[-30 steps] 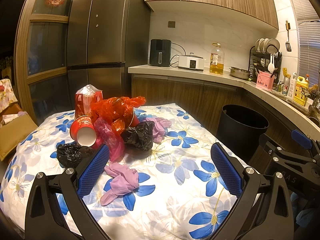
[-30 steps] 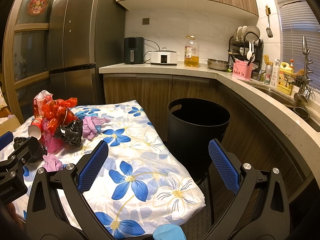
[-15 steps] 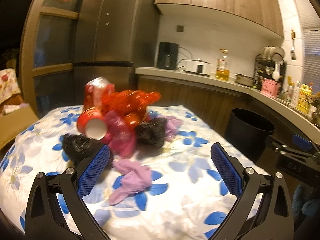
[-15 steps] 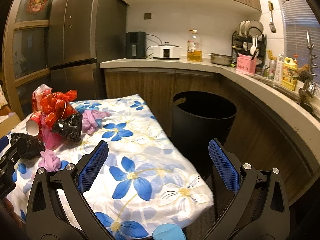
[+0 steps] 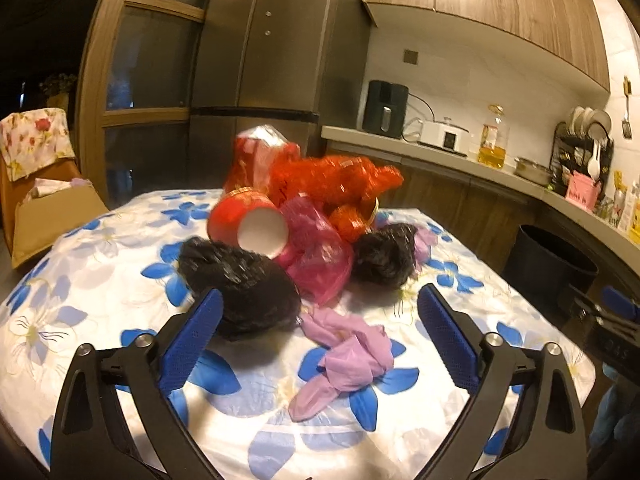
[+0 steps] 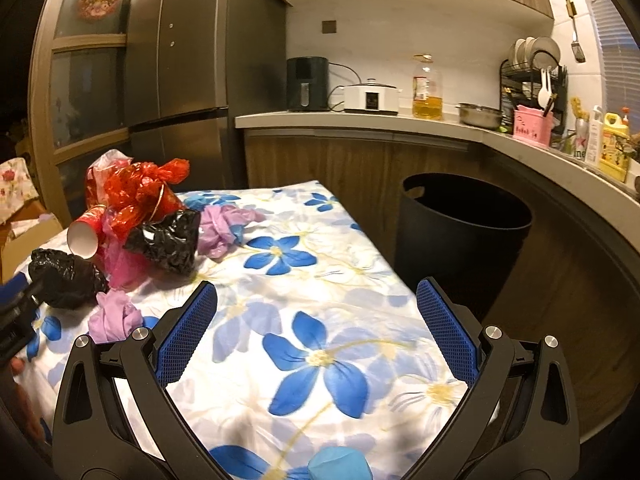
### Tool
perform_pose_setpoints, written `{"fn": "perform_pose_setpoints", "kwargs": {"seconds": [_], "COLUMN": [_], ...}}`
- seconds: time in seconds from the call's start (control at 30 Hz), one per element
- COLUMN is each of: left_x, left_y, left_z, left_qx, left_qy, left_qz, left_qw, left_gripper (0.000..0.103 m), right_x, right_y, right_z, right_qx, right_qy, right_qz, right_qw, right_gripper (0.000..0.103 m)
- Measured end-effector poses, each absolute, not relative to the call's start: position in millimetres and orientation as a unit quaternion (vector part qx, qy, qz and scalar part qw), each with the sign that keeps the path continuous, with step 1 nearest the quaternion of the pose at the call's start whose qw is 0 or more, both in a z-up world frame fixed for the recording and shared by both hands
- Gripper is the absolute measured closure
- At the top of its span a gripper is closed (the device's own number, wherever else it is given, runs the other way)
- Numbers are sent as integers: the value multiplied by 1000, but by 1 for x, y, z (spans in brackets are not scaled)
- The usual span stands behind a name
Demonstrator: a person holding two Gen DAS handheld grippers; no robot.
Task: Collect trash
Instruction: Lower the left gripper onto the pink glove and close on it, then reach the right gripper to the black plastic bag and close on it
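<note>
crumpled purple glove (image 5: 347, 356) (limp) between claw (image 5: 320, 322) pads.

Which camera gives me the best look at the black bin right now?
Right wrist view: the black bin stands whole and sharp beside the table, open mouth visible. The left wrist view shows only part of it, dim, near the right edge.

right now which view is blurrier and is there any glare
Left wrist view: motion blur smears the trash pile, red paper cup and black bag; a ceiling light flares top right. Right wrist view: sharper, the bin and tablecloth crisp, no strong glare; both show fisheye curving.
</note>
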State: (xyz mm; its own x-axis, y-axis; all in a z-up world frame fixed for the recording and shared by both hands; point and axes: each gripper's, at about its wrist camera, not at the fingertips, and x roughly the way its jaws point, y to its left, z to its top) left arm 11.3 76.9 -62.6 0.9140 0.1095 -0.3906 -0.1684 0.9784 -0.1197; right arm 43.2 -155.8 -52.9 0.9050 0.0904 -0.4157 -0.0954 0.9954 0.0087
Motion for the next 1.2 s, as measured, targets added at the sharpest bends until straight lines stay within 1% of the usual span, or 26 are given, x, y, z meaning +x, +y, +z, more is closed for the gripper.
{"fn": "perform_pose_setpoints", "kwargs": {"seconds": [0.07,0.13,0.17,0.2,0.23,0.33,0.4,0.43,0.5,0.53,0.6,0.67,0.7,0.8,1.0,1.1,1.2], "left_x": [15,20,24,28,31,46,56,61,66,68,70,67,65,51,32,29,28], "left_y": [72,67,63,60,58,53,53,53,54,54,54,55,55,55,71,84,92], "left_z": [-70,-79,-84,-87,-91,-101,-107,-111,-118,-120,-121,-119,-116,-97,-60,-48,-41], "left_qx": [-72,-71,-68,-64,-61,-54,-52,-50,-51,-51,-50,-55,-57,-54,-76,-89,-94], "left_qy": [206,219,227,233,239,260,279,289,305,310,311,304,299,271,221,207,200], "left_qz": [62,48,41,36,32,25,23,24,19,17,11,5,1,-6,21,40,50], "left_qw": [974,972,971,970,969,964,959,956,951,949,949,951,953,961,972,973,974], "left_gripper": [12,19,28,33,34,45,63,66,75,78,88,93,95,97,97,97,97], "right_x": [46,49,50,52,53,58,62,63,66,69,75,81,85,93,108,117,127], "right_y": [-153,-150,-149,-148,-147,-143,-139,-137,-133,-130,-125,-119,-116,-108,-77,-55,-40], "right_z": [-55,-58,-59,-60,-61,-65,-68,-69,-71,-72,-74,-74,-74,-71,-73,-76,-80], "right_qx": [-5,-2,-2,-3,-3,-1,-1,-2,-4,-5,-5,-6,-6,-5,-20,-26,-30], "right_qy": [213,214,215,215,215,218,220,220,219,219,223,224,224,219,216,221,226], "right_qz": [52,57,58,59,61,75,85,89,98,104,115,125,132,148,187,216,230], "right_qw": [976,975,975,975,975,973,972,972,971,970,968,966,965,964,958,951,946], "right_gripper": [5,5,5,6,7,10,13,14,15,15,15,17,18,19,25,28,29]}}
